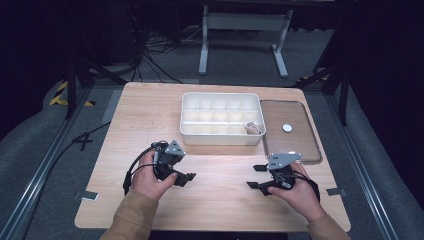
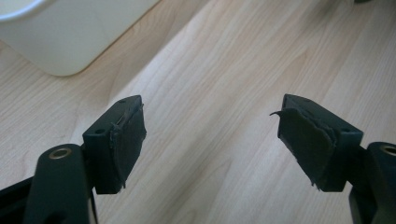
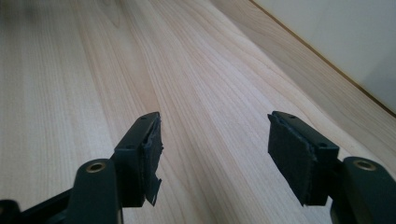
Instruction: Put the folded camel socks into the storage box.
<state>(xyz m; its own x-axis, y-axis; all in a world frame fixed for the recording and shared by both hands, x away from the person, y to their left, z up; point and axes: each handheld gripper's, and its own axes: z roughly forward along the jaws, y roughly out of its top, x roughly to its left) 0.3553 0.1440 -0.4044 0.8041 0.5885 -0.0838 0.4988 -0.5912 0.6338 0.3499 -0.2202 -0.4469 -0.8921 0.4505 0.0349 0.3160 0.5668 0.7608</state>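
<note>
High view, near edge: my left gripper (image 1: 181, 176) and right gripper (image 1: 259, 176) rest low over bare pale wooden table (image 1: 220, 200), tips facing each other. Both sets of jaws apart, nothing between them. Beyond, white plastic compartment tray (image 1: 221, 136) holds small tan item (image 1: 253, 128) in near-right cell. Right of tray, flat brown lid (image 1: 295, 140) carries small white disc (image 1: 287, 128). Judgement: between picks; next move means reaching right gripper forward to disc.

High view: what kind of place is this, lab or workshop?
Probably a lab data-collection station: a wooden table ringed by dark curtains, loose cables on the floor behind it, and a person's hands holding the left gripper and right gripper.
</note>
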